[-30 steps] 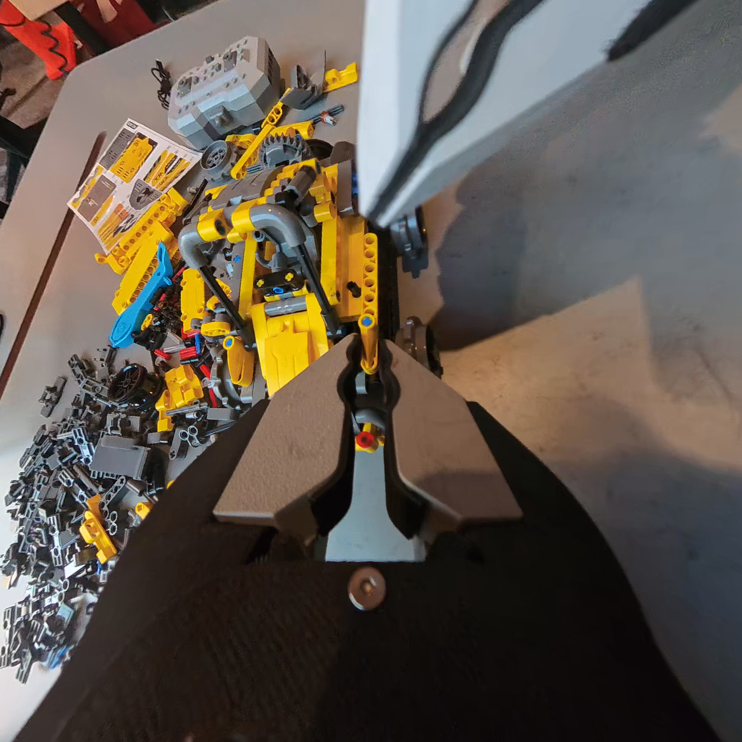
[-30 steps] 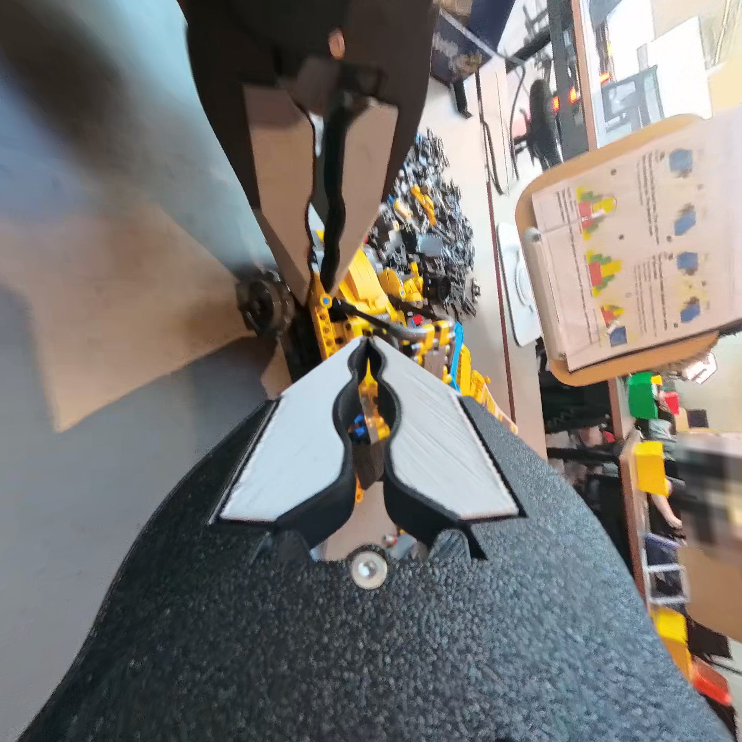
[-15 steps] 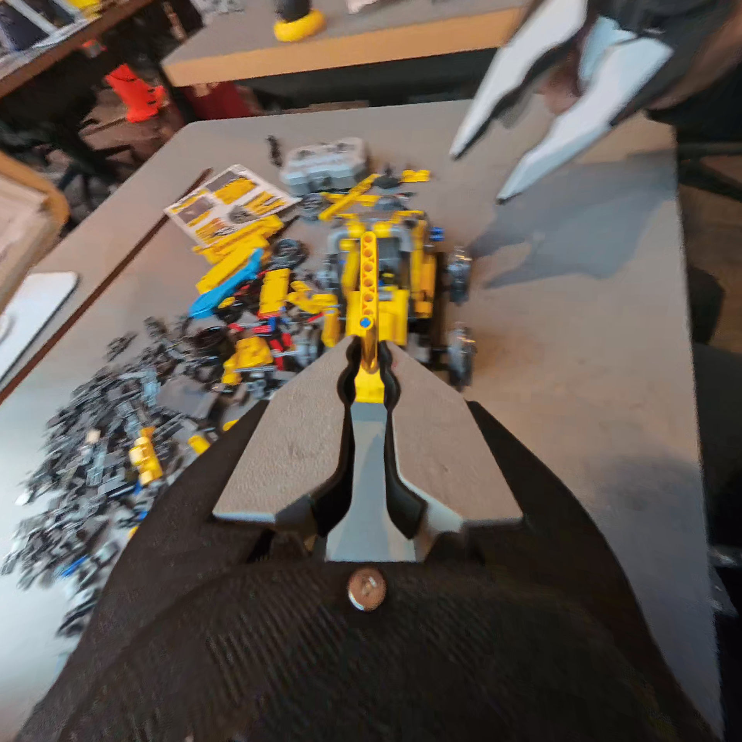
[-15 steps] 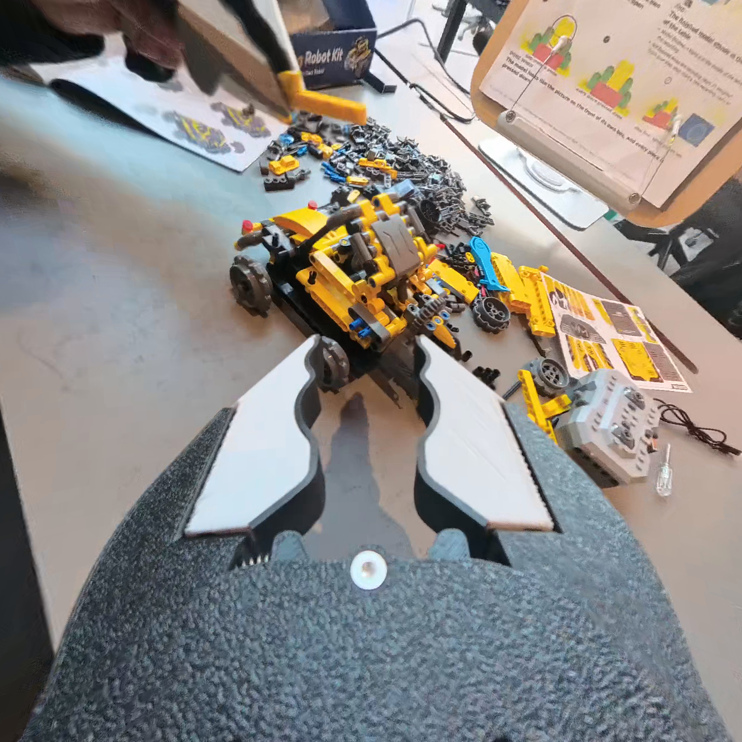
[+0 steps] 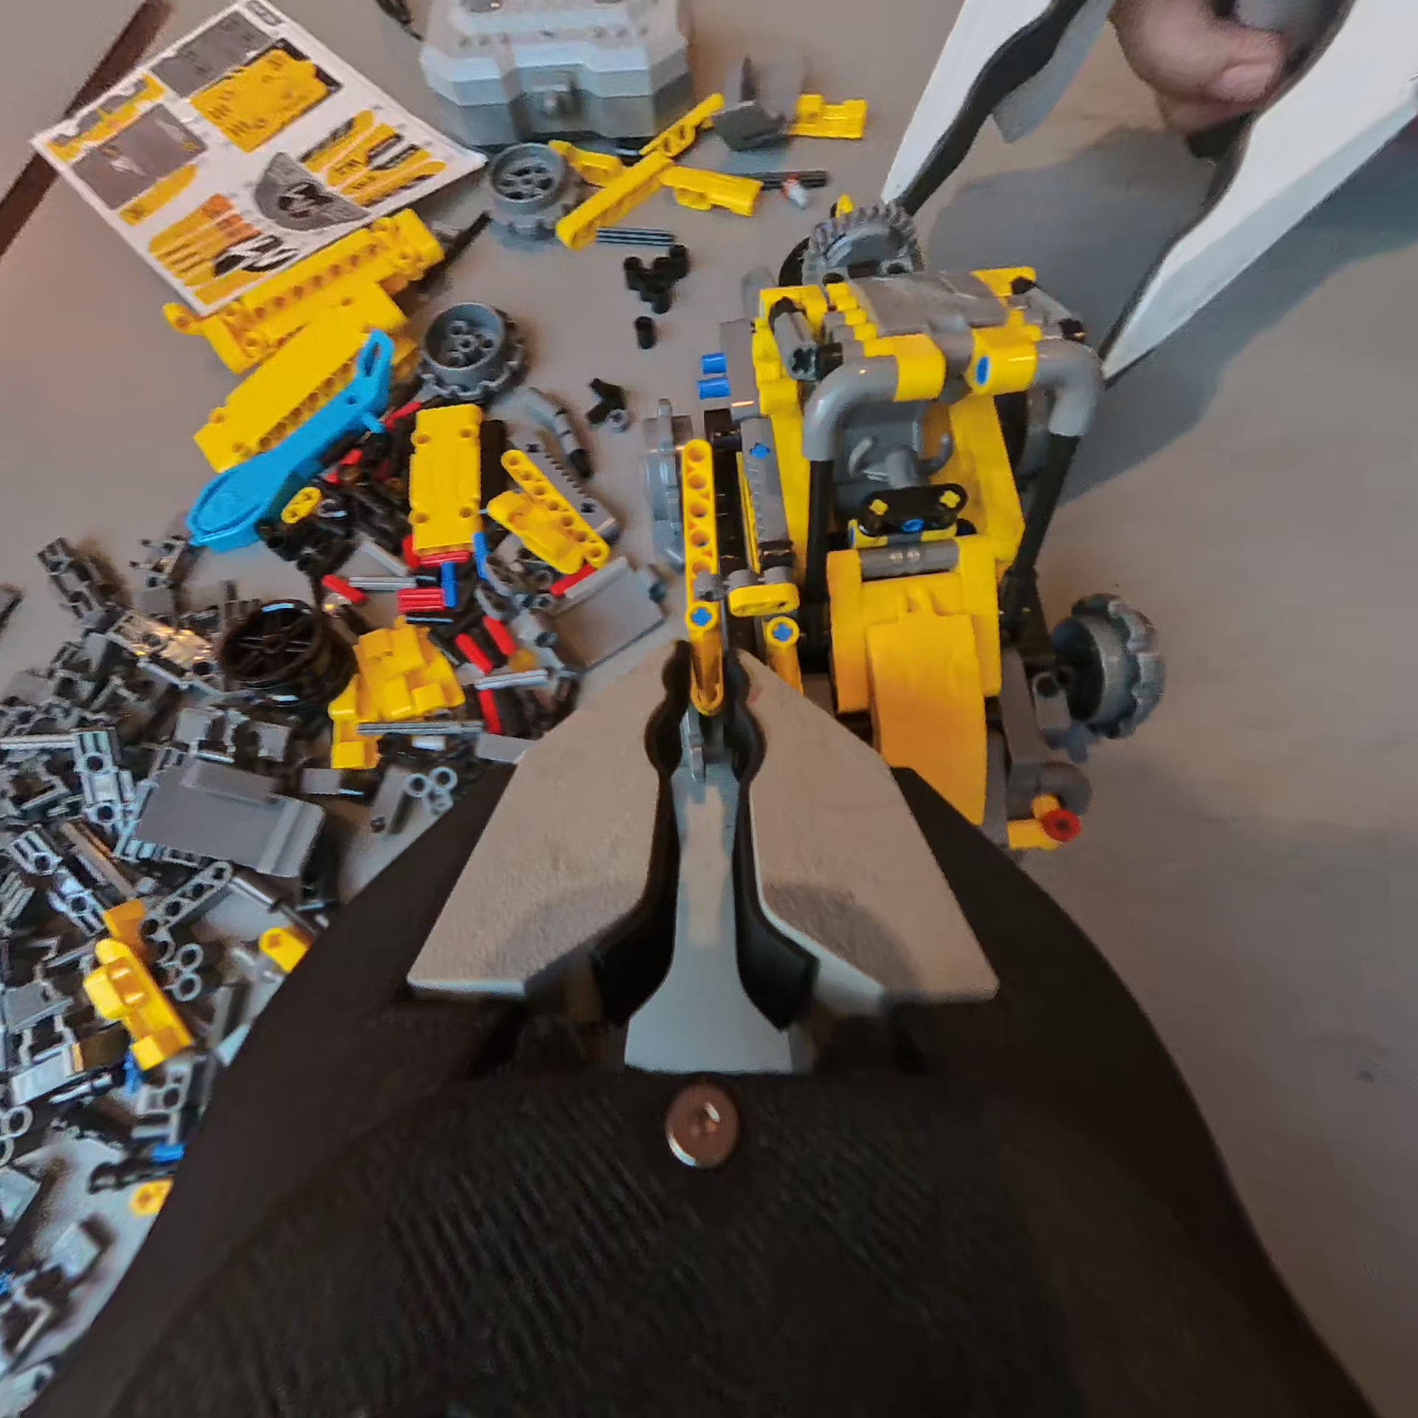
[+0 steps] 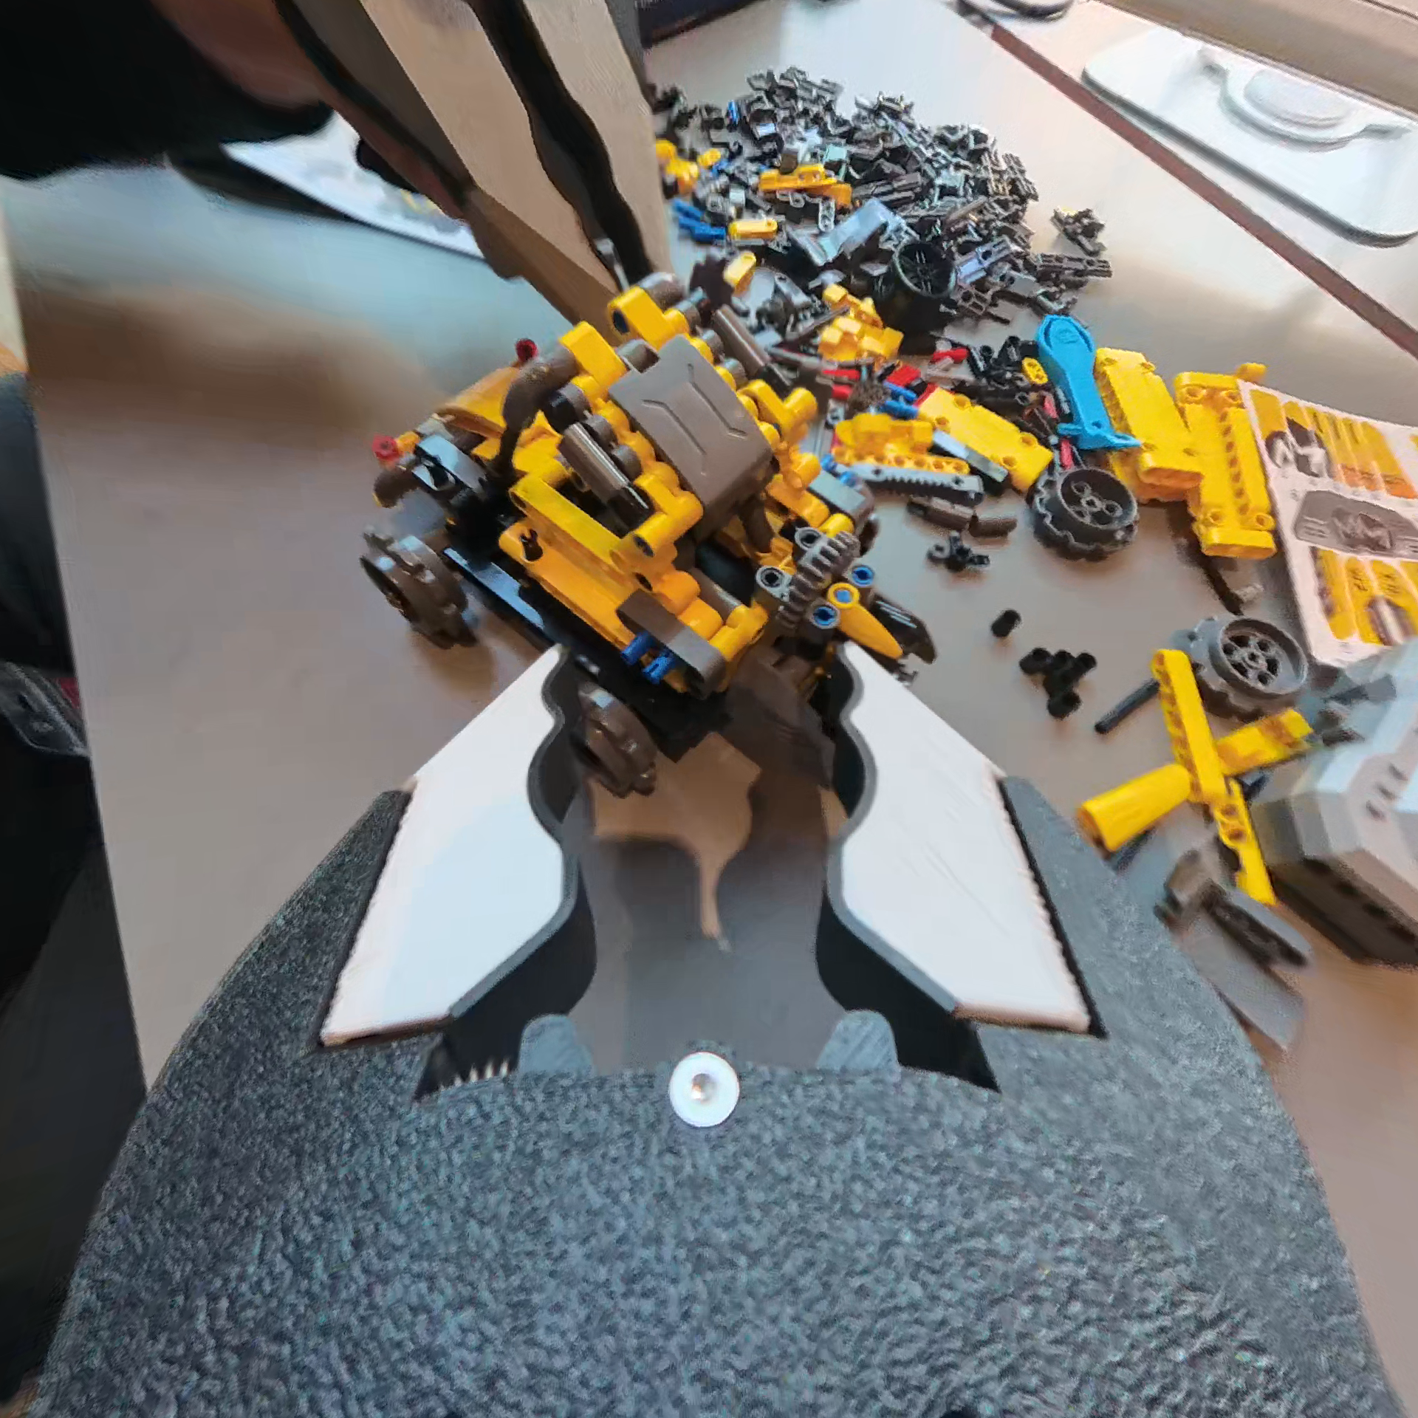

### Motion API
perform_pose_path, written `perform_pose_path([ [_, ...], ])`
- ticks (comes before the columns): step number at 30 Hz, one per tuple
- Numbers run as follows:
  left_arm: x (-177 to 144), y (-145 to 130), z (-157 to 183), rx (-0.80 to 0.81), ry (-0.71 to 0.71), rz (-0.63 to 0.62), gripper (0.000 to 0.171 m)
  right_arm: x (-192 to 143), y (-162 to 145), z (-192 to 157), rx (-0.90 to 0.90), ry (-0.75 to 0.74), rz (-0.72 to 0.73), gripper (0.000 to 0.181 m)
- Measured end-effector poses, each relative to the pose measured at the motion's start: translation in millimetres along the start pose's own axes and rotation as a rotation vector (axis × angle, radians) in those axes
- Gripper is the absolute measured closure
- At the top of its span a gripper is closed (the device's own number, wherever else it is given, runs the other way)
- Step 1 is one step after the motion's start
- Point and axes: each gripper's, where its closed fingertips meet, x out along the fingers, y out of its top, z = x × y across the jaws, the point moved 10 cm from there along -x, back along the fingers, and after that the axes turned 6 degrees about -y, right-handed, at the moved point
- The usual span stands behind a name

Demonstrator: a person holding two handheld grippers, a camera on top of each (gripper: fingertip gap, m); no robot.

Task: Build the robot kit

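Note:
My left gripper is shut on the lower end of a yellow holed beam. The beam lies along the left side of a yellow and grey brick vehicle on the table; I cannot tell whether it is joined to it. My right gripper is open and empty, its jaws on either side of the near end of the vehicle, by a grey wheel. Its white fingers show at the top right of the left wrist view. The left gripper's fingers reach the vehicle's far end.
A heap of small dark pieces lies left of the vehicle, with yellow beams, loose grey wheels, a blue tool, a printed sheet and a grey box. The table edge runs along the left. Left tips to right tips: about 12 centimetres.
The right gripper let go of the vehicle, opened and drew back, then closed in on its near end. The left gripper lifted away holding the yellow beam and brought it down beside the vehicle.

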Motion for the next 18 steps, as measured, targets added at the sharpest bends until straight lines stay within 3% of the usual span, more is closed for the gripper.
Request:
perform_pose_path([
  [5,-17.9,-7.7,35.0,-0.002,-0.123,0.08,0.168,-34.4,-17.3,-16.1,0.039,-0.097,0.061,0.115],
  [9,-42.3,-28.3,35.0,-0.046,-0.019,0.133,0.168,-52.5,-25.2,-38.2,0.034,-0.058,0.107,0.121],
  [11,-44.7,-33.9,36.6,-0.062,-0.017,0.154,0.167,-48.9,-26.0,-44.6,0.032,-0.06,0.085,0.12],
  [14,-35.2,-36.7,43.5,-0.069,-0.057,0.155,0.168,-32.1,-34.3,-40.4,0.053,-0.118,-0.02,0.103],
  [16,-26.4,-37.0,51.0,-0.064,-0.104,0.156,0.168,-22.0,-35.3,-45.1,0.092,-0.066,-0.041,0.107],
  [17,-21.9,-37.4,55.3,-0.065,-0.128,0.158,0.168,-18.7,-33.7,-50.0,0.078,-0.04,-0.056,0.12],
  [18,-18.5,-37.8,59.2,-0.062,-0.142,0.167,0.168,-15.7,-31.8,-53.6,0.055,-0.076,-0.074,0.118],
])
